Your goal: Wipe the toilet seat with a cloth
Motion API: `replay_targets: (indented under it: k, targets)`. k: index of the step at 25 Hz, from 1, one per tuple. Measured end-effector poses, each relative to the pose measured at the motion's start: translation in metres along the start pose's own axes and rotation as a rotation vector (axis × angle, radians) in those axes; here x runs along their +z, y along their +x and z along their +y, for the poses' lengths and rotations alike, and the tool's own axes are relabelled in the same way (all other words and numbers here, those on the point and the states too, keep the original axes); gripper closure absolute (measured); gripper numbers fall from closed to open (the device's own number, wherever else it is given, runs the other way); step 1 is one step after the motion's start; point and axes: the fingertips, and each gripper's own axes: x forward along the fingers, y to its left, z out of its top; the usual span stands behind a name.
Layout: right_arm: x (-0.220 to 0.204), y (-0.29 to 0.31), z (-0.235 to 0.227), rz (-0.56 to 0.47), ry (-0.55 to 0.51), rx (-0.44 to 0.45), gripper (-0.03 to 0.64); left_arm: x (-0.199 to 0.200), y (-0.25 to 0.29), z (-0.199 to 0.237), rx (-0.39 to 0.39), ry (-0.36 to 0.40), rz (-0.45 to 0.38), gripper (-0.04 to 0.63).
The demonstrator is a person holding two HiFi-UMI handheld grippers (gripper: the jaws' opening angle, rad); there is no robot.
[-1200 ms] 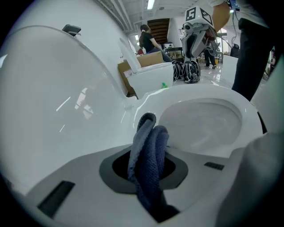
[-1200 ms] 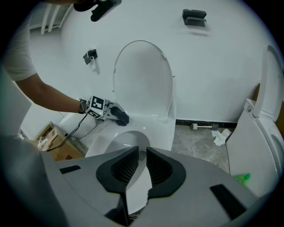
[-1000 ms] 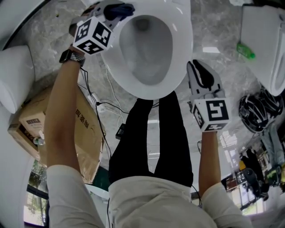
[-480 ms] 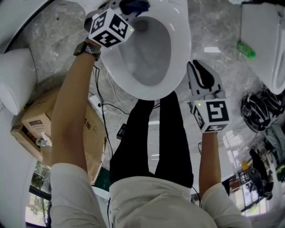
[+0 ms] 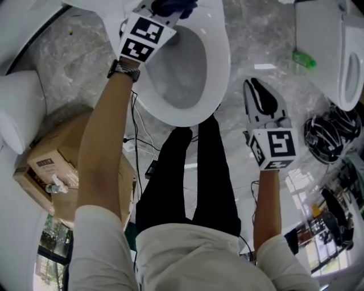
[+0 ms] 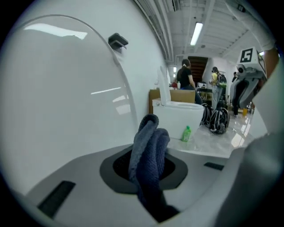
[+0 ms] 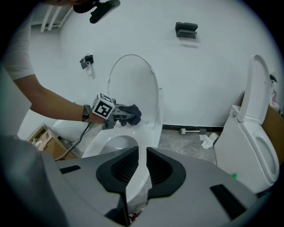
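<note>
The white toilet seat rings the bowl at the top of the head view, and its lid stands raised against the wall. My left gripper is shut on a dark blue cloth at the back left of the seat, by the hinge. The left gripper view has the bunched cloth between the jaws, with the lid close behind it. The right gripper view shows that gripper and the cloth at the lid's foot. My right gripper hovers right of the bowl, its jaws a narrow gap apart and empty.
A second toilet stands at the right with a green bottle beside it. Black helmets lie near it. A cardboard box and cables are left of the bowl. Crumpled tissue lies by the wall.
My left gripper has carried the cloth along the seat's left rim toward the back and rolled at the wrist. The right gripper has risen slightly, jaws unchanged.
</note>
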Motion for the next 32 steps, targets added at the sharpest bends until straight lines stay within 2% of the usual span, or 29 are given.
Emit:
replay_targets:
  k: [4,9,11,14,18,25,29,32]
  targets:
    - [0.032,-0.024,-0.001,-0.048,-0.014,-0.016,0.543,0.039,-0.035,-0.005,0.050,-0.118,-0.110,0.545]
    - [0.093,-0.063,0.007,-0.133,-0.057,0.006,0.543,0.076,-0.105,-0.019,0.065,-0.276,-0.171,0.546]
    - [0.113,-0.078,0.010,-0.157,-0.093,0.015,0.543,0.088,-0.136,-0.020,0.101,-0.311,-0.202,0.546]
    - [0.138,-0.099,0.014,-0.183,-0.111,0.015,0.543,0.108,-0.179,-0.016,0.173,-0.311,-0.231,0.546]
    - [0.171,-0.129,0.027,-0.234,-0.121,0.017,0.543,0.133,-0.229,-0.015,0.250,-0.272,-0.210,0.548]
    - [0.213,-0.189,0.045,-0.309,-0.158,0.004,0.554,0.201,-0.290,-0.039,0.301,-0.182,-0.231,0.548]
    - [0.238,-0.220,0.055,-0.351,-0.166,-0.006,0.574,0.228,-0.321,-0.053,0.307,-0.181,-0.269,0.548]
    - [0.255,-0.244,0.063,-0.387,-0.192,-0.004,0.581,0.243,-0.342,-0.064,0.308,-0.230,-0.289,0.548]
